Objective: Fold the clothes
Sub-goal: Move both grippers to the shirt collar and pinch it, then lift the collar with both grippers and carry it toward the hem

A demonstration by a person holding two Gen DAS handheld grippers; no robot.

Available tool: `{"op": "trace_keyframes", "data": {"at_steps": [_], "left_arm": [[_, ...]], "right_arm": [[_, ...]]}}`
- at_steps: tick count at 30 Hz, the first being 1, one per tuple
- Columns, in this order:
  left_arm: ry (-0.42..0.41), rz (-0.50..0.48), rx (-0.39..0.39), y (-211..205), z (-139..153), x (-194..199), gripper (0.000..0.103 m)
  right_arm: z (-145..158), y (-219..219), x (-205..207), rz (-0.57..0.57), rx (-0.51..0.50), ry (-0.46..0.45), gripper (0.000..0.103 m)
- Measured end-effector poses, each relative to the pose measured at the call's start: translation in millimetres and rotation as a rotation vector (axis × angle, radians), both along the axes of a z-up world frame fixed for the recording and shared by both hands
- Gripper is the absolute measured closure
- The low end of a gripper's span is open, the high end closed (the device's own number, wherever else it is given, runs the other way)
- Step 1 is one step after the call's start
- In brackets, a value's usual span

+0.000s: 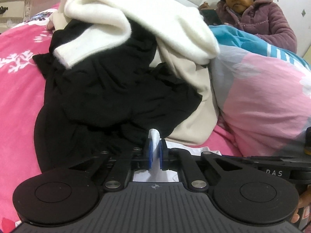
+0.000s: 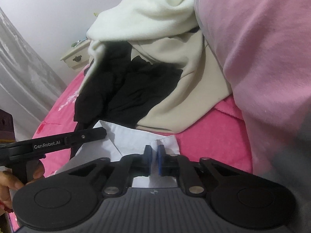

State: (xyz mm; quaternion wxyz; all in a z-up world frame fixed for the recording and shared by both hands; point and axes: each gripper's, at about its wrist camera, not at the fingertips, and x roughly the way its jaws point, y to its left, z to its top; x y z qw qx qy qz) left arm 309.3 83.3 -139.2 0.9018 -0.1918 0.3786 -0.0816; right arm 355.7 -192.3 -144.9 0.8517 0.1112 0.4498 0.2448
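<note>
In the left wrist view, the left gripper (image 1: 155, 145) sits at the lower centre of the frame, and its blue pads are pressed together on a pinched fold of the white shirt (image 1: 154, 136). Above it, a pile fills the middle: a black garment (image 1: 108, 97), a cream garment (image 1: 192, 104) at its right, and a white fleece (image 1: 140, 15) lying on top. All rest on the pink bedspread (image 1: 17, 89). At the upper right a person in a purple padded jacket (image 1: 268, 21) sits behind a pink and blue quilt (image 1: 262, 81).

In the right wrist view, the right gripper (image 2: 154, 151) at the lower centre is clamped on the shirt's collar edge. The left gripper enters from the left edge, gripping the same shirt. The pile lies above, in the centre.
</note>
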Motion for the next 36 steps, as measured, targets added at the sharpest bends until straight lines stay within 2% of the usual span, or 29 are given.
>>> {"op": "trace_keyframes", "data": {"at_steps": [11, 19, 28, 36], "left_arm": [[-0.061, 0.011, -0.038, -1.9, 26.2, -20.0, 0.102], [-0.134, -0.047, -0.058, -4.1, 59.6, -52.3, 0.102], [-0.245, -0.149, -0.087, -6.9, 111.6, -113.8, 0.102], [-0.325, -0.230, -0.093, -8.0, 151.7, -196.8, 0.102]], "right_arm": [[21.8, -0.3, -21.6, -0.024, -0.004, -0.062, 0.101], [52.9, 3.4, -54.2, -0.019, -0.011, -0.135, 0.101], [103.3, 7.2, -113.4, 0.003, -0.024, -0.236, 0.101], [149.6, 4.2, -197.3, 0.018, 0.037, -0.313, 0.101]]}}
